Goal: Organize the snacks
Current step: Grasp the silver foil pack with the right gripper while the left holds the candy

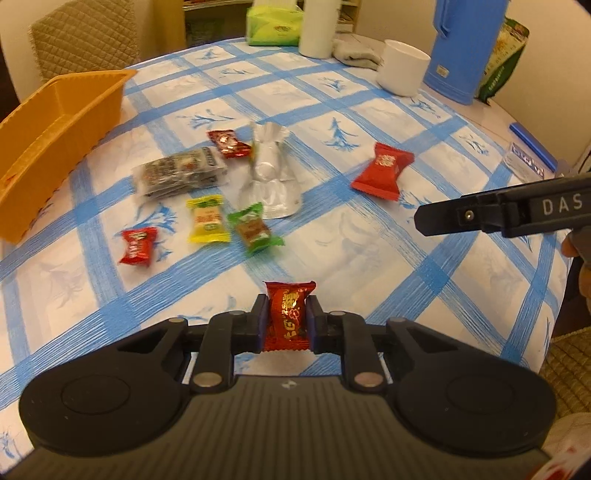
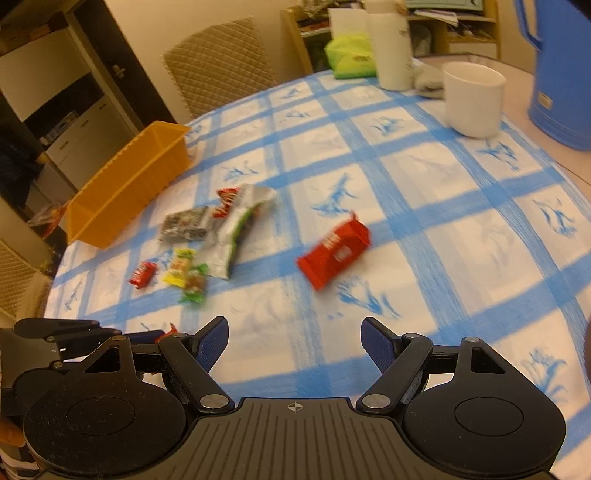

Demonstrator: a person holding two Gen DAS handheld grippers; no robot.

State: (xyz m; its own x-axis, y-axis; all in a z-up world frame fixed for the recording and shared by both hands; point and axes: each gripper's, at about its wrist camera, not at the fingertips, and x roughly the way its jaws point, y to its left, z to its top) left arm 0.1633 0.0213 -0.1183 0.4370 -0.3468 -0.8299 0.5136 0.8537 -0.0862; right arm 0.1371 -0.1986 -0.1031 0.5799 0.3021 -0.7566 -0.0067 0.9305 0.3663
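Observation:
My left gripper (image 1: 287, 319) is shut on a small red candy (image 1: 288, 317) and holds it above the near part of the blue-checked tablecloth (image 1: 369, 110). Loose snacks lie ahead: a big red packet (image 1: 382, 170), a silver pouch (image 1: 269, 177), a dark packet (image 1: 181, 172), a yellow candy (image 1: 207, 219), a green candy (image 1: 254, 229) and two small red candies (image 1: 138, 246). An orange tray (image 1: 55, 136) stands at the left. My right gripper (image 2: 293, 341) is open and empty, low over the cloth, with the big red packet (image 2: 334, 254) ahead of it. The orange tray (image 2: 127, 186) shows at its left.
At the table's far side stand a white mug (image 1: 402, 66), a white cylinder (image 1: 319, 27), a green tissue pack (image 1: 273, 26), a blue jug (image 1: 465, 48) and a grey cloth (image 1: 356, 53). A quilted chair (image 2: 218, 66) stands behind the table.

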